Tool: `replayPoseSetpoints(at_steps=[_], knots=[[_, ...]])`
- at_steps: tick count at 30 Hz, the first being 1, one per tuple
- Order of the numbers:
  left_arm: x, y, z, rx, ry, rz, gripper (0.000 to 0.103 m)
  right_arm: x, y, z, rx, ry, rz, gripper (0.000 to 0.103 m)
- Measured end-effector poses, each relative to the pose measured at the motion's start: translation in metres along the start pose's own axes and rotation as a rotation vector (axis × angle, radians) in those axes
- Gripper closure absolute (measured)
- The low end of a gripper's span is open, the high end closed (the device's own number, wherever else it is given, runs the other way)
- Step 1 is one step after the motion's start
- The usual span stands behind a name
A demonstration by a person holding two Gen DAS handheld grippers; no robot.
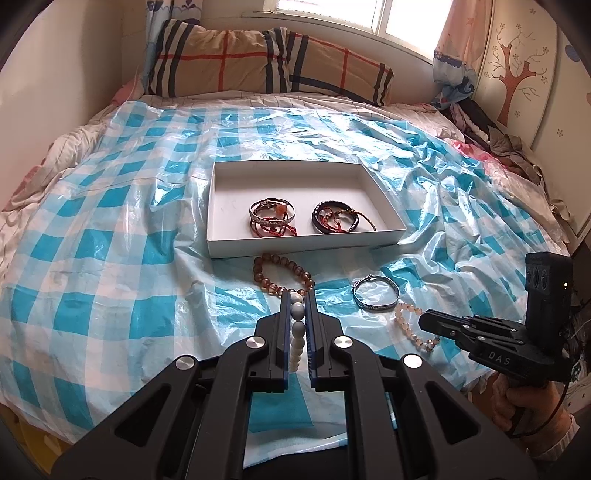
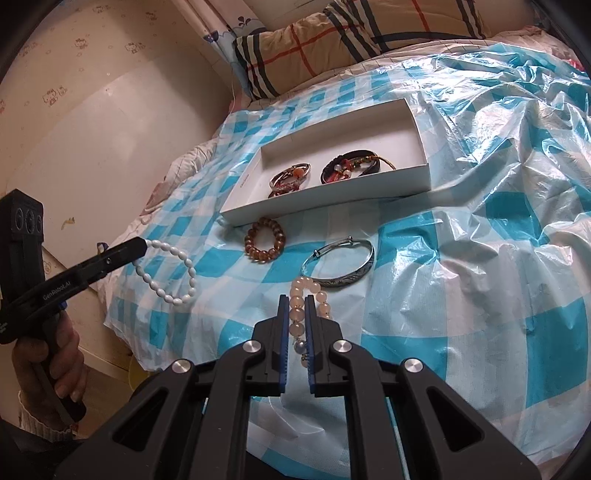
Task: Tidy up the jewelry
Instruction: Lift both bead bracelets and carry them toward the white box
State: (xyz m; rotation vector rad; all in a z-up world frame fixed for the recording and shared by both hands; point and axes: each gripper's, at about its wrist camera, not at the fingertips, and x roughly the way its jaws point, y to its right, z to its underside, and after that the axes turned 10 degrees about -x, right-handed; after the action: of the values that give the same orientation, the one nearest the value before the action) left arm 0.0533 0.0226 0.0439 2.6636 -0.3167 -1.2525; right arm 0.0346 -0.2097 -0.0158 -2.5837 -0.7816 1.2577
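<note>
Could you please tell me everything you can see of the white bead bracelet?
The white bead bracelet is a loop of smooth, oval, glossy white beads, apparently strung on elastic. The left gripper is shut on one end, so the loop hangs lifted off the bed, above the checked plastic sheet. In the left wrist view, beads sit squeezed between the fingers.

Bedroom setting around the work area

A crinkled blue-and-white checked plastic sheet (image 1: 122, 206) covers the bed through the middle of the frame; two tan plaid pillows with navy and red stripes (image 1: 221, 62) lie along the top, below a bright window (image 1: 351, 14) at upper centre, and a cream wardrobe panel painted with a brown tree (image 1: 517, 74) fills the upper right.
</note>
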Motion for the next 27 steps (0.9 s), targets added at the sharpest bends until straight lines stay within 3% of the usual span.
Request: replayPoseSetpoints(at_steps=[8,14,18,27], knots=[[-0.005,0.003,0.0,0.003,0.008,0.005,0.096,0.005,-0.011,0.002,-0.062,-0.032,0.04,0.094],[-0.011,0.004,0.0,0.004,0.017,0.008,0.096,-0.007,-0.001,-0.001,-0.019,0.005,0.058,0.094],[-0.012,0.004,0.002,0.0,0.018,0.018,0.096,-0.005,0.009,-0.001,0.013,-0.024,0.085,0.092],[-0.011,0.0,0.003,-0.01,0.021,0.017,0.096,-0.009,0.0,-0.003,0.009,0.02,0.036,0.094]])
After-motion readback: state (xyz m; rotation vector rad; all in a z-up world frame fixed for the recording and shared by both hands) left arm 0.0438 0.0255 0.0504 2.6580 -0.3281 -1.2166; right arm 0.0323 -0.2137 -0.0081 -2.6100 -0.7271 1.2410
